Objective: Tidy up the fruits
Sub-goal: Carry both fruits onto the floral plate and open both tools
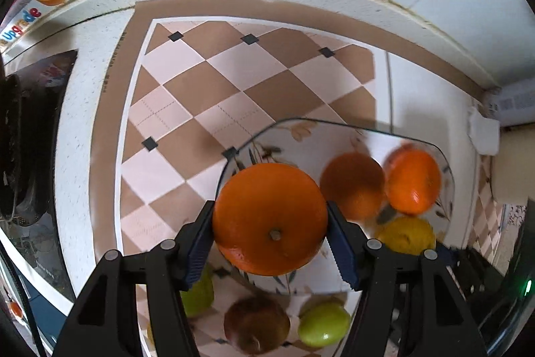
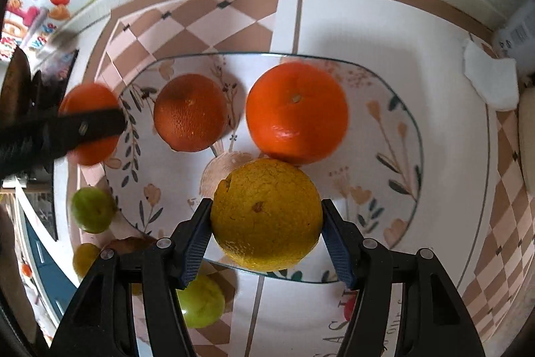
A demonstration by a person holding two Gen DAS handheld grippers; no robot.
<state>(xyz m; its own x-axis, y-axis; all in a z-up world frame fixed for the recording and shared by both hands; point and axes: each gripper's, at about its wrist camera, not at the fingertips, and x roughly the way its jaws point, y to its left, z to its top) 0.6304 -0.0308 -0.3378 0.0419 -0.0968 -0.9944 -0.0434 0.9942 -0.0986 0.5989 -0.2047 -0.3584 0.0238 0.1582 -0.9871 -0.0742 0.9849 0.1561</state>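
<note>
Orange fruit [image 1: 270,218] fills the left jaws, hiding plate [image 1: 446,163]; right jaws grip yellow citrus [image 2: 265,214].

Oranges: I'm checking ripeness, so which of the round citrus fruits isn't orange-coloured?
The yellow one between the right gripper fingers, at the plate's near edge; the others are deep orange.

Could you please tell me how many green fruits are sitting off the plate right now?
2 clearly: one green fruit left of the plate, another by its near edge under the right tool. A yellowish one lies nearby; others may be hidden.
</note>
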